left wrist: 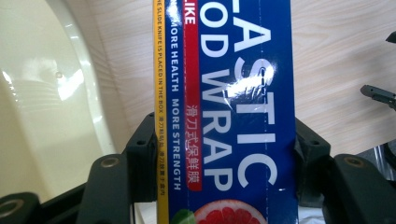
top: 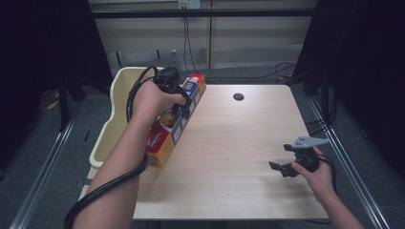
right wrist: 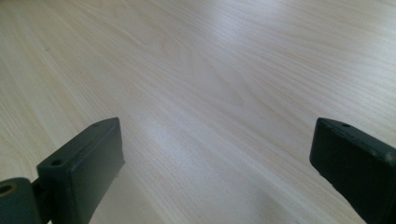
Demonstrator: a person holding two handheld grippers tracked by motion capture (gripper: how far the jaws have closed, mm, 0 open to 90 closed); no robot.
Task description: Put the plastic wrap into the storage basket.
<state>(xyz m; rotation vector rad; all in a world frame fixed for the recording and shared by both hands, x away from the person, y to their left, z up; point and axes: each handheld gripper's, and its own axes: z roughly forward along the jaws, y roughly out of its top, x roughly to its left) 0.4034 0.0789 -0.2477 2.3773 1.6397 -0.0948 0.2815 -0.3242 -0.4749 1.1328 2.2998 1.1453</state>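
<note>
Item: plastic wrap box (top: pixel 177 120), laid along the left edge of the table (top: pixel 239 143), beside a cream bin (top: pixel 117 109). It was clamped across its width by the left gripper (top: pixel 177 102). The right gripper (top: pixel 286 164) was held idle, jaws apart. A level, centred grip was judged advisable.

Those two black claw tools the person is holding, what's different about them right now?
The left hand-held gripper is clamped on the plastic wrap box at the table's left edge, near the cream bin; the right hand-held gripper is spread open, gripping nothing. The left sits far from the person, the right near, over bare table. Both have black jaws and trailing cables.
</note>
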